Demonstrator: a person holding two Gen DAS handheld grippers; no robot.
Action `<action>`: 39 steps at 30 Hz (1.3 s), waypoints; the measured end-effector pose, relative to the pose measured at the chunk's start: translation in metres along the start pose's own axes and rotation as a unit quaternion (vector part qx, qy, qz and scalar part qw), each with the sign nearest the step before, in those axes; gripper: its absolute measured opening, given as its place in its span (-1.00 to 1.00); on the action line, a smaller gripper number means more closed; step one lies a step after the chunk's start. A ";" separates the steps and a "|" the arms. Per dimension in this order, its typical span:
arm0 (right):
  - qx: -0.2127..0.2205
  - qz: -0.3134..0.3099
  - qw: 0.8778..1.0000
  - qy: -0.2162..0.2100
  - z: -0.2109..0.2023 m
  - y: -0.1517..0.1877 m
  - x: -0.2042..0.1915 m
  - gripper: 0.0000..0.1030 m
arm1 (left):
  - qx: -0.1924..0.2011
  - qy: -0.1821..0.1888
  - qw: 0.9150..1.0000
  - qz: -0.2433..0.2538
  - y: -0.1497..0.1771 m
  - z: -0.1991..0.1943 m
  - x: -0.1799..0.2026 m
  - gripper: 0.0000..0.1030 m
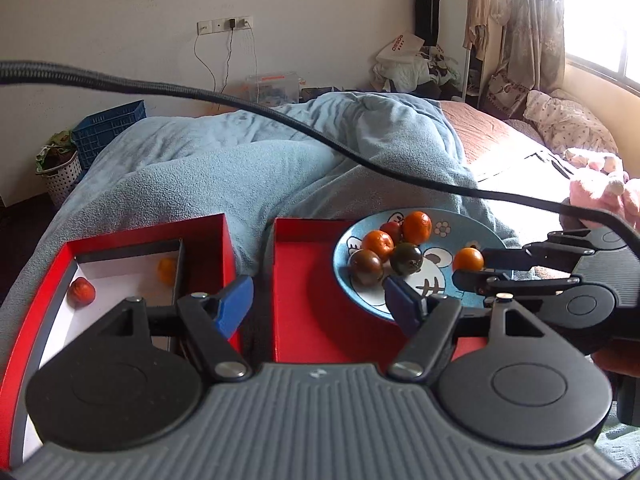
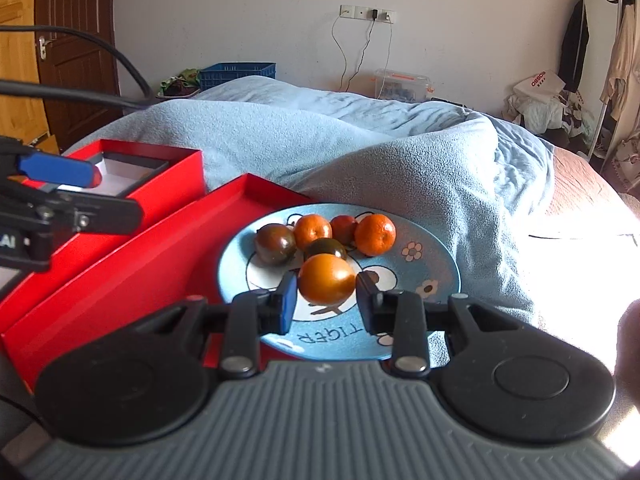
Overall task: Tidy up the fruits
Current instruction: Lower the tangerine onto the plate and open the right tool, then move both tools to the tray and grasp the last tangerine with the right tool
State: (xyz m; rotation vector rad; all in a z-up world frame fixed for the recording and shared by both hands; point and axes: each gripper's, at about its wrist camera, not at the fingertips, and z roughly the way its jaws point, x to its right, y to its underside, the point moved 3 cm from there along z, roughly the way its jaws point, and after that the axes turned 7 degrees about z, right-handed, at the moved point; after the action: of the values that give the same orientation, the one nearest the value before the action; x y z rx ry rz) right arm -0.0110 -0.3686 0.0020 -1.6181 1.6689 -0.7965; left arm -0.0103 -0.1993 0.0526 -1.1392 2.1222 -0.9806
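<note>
On the blue plate (image 2: 436,276), the right hand-held gripper (image 2: 326,294) brackets an orange tomato (image 2: 326,278), fingers apart; left hand-held gripper (image 1: 316,300) gapes wide beside the plate.

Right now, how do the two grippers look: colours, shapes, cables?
The left gripper and right gripper are alike: ribbed grey body, two round black discs, black linkage arms with silver pivots, blue finger pads. A black braided cable runs above the left one.

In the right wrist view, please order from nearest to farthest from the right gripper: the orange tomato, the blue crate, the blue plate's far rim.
From the right gripper:
1. Orange tomato, between its fingers.
2. Blue plate's far rim, beyond the fruit.
3. Blue crate, behind the bed, left.
</note>
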 end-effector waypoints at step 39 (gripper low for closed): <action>0.009 -0.161 0.972 -0.169 0.031 -0.089 -0.201 0.11 | 0.004 -0.116 0.990 -0.075 0.078 -0.065 -0.164 0.50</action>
State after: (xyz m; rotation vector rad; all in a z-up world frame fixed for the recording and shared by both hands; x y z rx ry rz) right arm 0.0673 -0.1706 0.0660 -1.9182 1.1758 -0.6397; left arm -0.0122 -0.0069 0.0480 -1.3560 1.8690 -0.8737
